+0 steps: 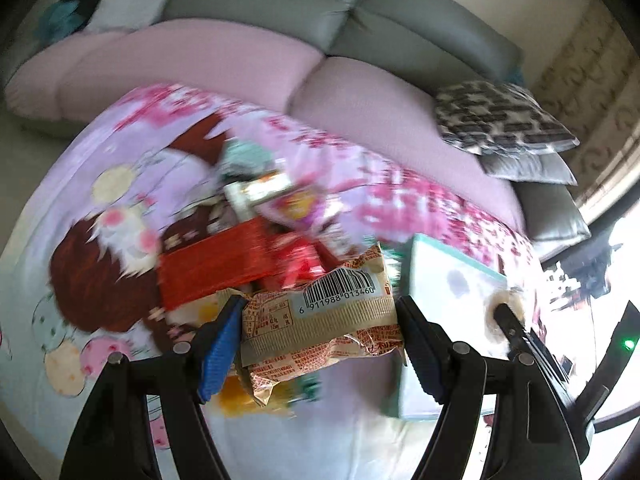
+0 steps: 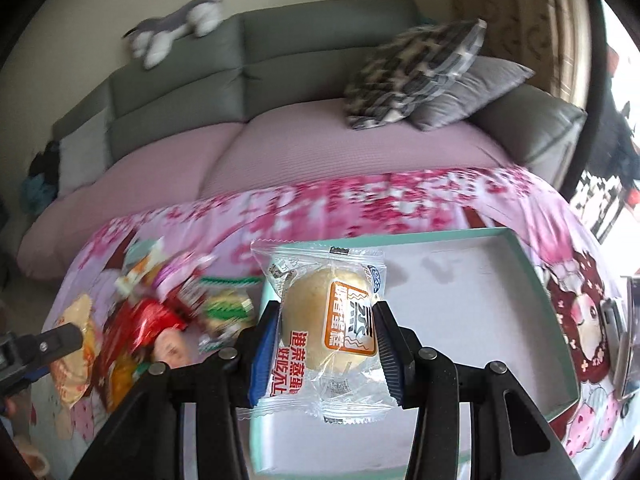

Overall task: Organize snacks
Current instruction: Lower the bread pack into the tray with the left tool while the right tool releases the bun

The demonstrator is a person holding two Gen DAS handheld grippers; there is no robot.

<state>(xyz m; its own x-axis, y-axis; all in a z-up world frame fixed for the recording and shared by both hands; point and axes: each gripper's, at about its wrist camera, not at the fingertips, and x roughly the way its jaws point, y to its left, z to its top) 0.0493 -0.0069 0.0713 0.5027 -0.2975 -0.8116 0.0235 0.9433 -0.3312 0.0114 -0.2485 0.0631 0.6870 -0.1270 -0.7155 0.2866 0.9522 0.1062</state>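
Note:
My left gripper (image 1: 320, 316) is shut on a tan snack packet with a barcode (image 1: 340, 304), held above a pile of snacks (image 1: 256, 240) on the pink patterned cloth. My right gripper (image 2: 326, 332) is shut on a clear-wrapped round steamed cake (image 2: 324, 320), held over the near left part of a shallow white box with a teal rim (image 2: 480, 300). In the left wrist view the same box (image 1: 448, 280) lies to the right, and the right gripper's tip with the cake (image 1: 502, 316) shows over it. The left gripper's finger (image 2: 48, 344) shows at the left edge of the right wrist view.
A grey sofa with a pink seat cover (image 2: 300, 148) runs behind the table. Patterned and grey cushions (image 2: 424, 76) sit on its right end, a plush toy (image 2: 176, 24) on its back. Loose snack packets (image 2: 160, 312) lie left of the box. The box's inside is bare.

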